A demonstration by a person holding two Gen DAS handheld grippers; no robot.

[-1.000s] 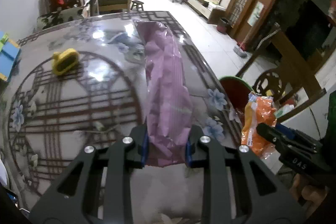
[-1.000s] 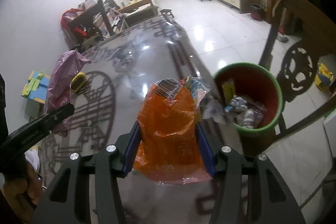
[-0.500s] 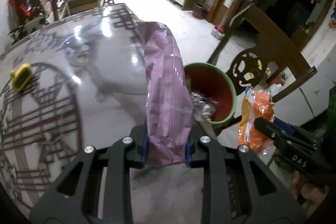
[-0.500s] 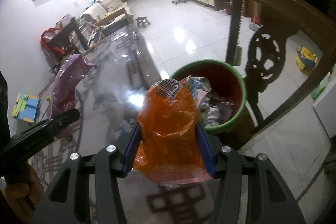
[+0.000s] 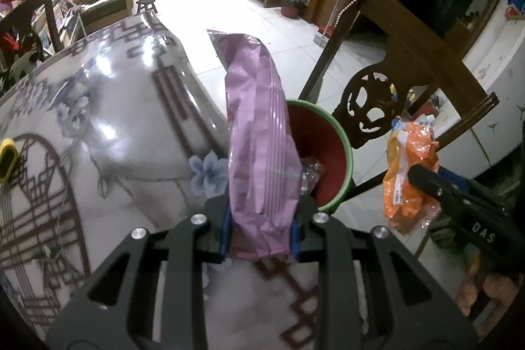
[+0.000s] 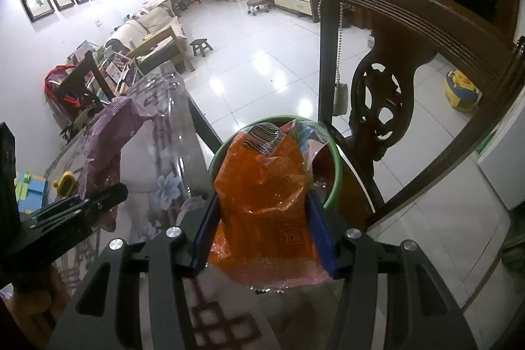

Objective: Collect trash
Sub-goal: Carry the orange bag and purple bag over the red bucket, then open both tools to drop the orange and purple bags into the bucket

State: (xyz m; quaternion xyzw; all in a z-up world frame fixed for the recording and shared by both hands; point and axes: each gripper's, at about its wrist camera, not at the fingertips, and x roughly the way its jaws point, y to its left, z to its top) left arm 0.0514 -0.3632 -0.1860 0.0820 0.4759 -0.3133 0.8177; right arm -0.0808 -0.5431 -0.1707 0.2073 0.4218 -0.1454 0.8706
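Observation:
My left gripper (image 5: pixel 261 228) is shut on a tall purple snack bag (image 5: pixel 259 153), held upright over the table's right edge, just before the red bin with a green rim (image 5: pixel 341 140). My right gripper (image 6: pixel 264 235) is shut on an orange plastic bag (image 6: pixel 262 202), held above the same bin (image 6: pixel 334 159). The orange bag (image 5: pixel 410 176) also shows at the right of the left wrist view, and the purple bag (image 6: pixel 105 140) at the left of the right wrist view. The bin holds crumpled wrappers.
The glass-topped patterned table (image 5: pixel 115 120) carries a yellow object (image 5: pixel 8 159) at its left. A dark carved wooden chair (image 6: pixel 380 107) stands right behind the bin. White tiled floor (image 5: pixel 262 31) lies beyond, and a blue toy (image 6: pixel 28 189) sits far left.
Both grippers have moved right, off the table's middle toward the bin. The orange bag now hangs over the bin and the purple bag stands at its near rim. Both grips are unchanged.

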